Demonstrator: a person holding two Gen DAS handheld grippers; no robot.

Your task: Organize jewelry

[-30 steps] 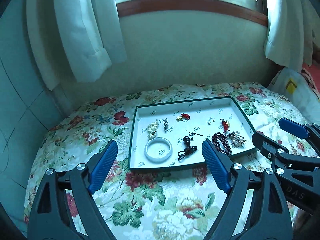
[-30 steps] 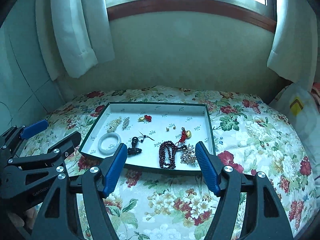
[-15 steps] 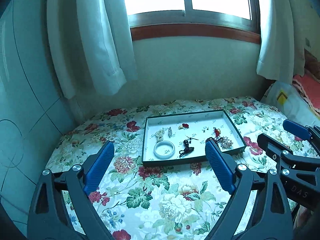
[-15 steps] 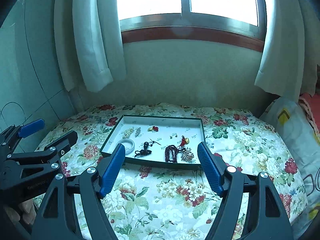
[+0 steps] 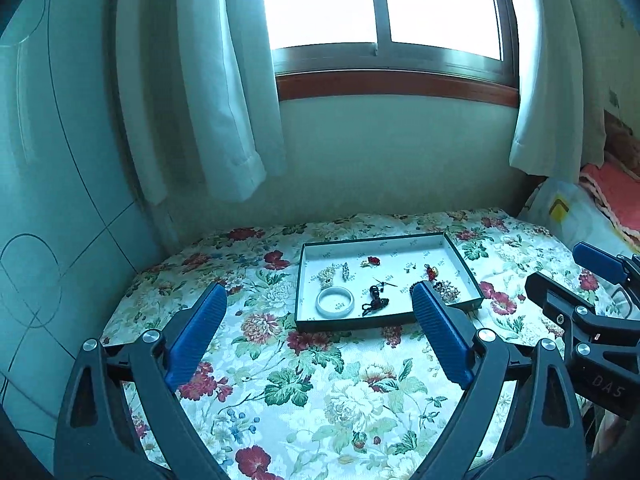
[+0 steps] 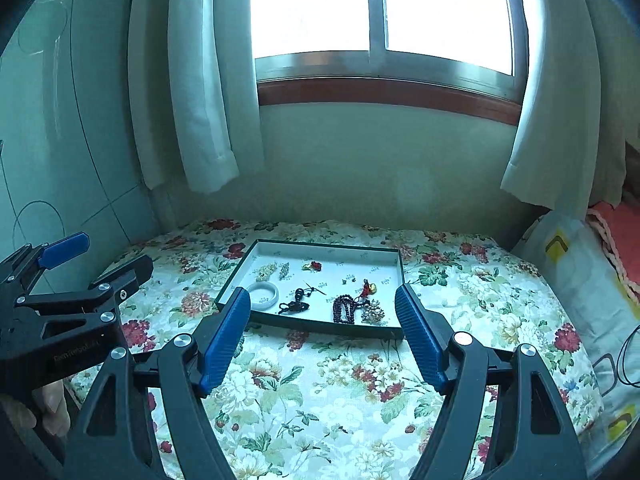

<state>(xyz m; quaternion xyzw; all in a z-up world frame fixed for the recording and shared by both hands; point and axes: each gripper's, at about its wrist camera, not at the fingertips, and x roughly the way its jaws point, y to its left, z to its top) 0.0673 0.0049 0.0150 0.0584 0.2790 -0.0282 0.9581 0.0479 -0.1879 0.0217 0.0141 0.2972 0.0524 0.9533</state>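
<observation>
A shallow green-edged tray [image 5: 356, 323] [image 6: 320, 327] lies on the floral bedspread ahead of both grippers. On its white floor I see a white bangle [image 5: 335, 302] [image 6: 264, 296], a black beaded cord piece [image 5: 374, 300] [image 6: 296, 303], a red flower pin [image 5: 374, 260] [image 6: 316, 266], a dark red bead string [image 6: 345, 309] and a sparkly cluster [image 5: 447, 290] [image 6: 373, 313]. My left gripper [image 5: 319, 292] [image 6: 114, 254] is held open above the bed, short of the tray, with nothing between its blue pads. My right gripper [image 6: 322, 294] [image 5: 558, 266] is open and empty too, beside the left one.
The floral bedspread [image 5: 320, 380] fills the foreground. A pale wall, white curtains [image 5: 224, 120] and a window stand behind the bed. A pillow [image 6: 576, 264] and a black cable [image 6: 628, 356] lie at the right. A hand [image 6: 48, 404] shows at the lower left.
Both grippers have drawn back and up from the tray, which now looks smaller and farther off. More of the window and curtains shows. The left jaws stand slightly wider.
</observation>
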